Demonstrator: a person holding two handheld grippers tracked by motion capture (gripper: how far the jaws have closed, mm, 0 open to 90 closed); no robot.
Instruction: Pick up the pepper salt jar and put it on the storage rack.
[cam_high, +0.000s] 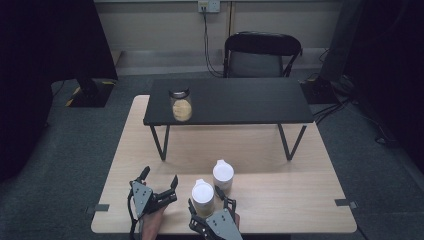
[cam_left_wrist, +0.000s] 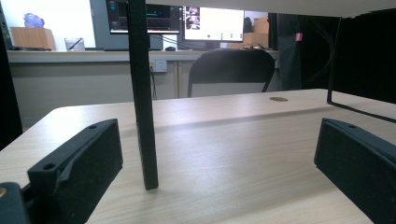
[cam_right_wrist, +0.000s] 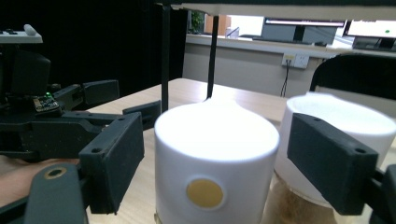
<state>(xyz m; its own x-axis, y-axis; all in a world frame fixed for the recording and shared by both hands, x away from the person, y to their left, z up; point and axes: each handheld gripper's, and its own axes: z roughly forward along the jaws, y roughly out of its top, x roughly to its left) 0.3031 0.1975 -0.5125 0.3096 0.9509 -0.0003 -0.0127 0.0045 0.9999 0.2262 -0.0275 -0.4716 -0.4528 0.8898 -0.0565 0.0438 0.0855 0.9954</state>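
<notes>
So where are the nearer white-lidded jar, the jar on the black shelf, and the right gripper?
Nearer white-lidded jar (cam_high: 203, 191), high view, on its white lid.
Jar on the black shelf (cam_high: 181, 108), high view, on its glass body.
Right gripper (cam_high: 206, 199), high view, between its fingertips.

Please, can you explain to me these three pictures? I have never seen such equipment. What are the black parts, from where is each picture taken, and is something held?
A person sits at a light wooden table and holds a hand tool with a two-jaw claw in each hand. The high view looks down from above. The other two pictures come from small cameras on the claws.

On the table stand two white-lidded jars with pale contents, the nearer jar and the farther jar. A low black shelf on thin metal legs carries a glass jar with a dark lid.

The right claw has its jaws on either side of the nearer jar, but the pads do not yet press it, so nothing is held. The left claw is open, with bare table between its jaws.
</notes>
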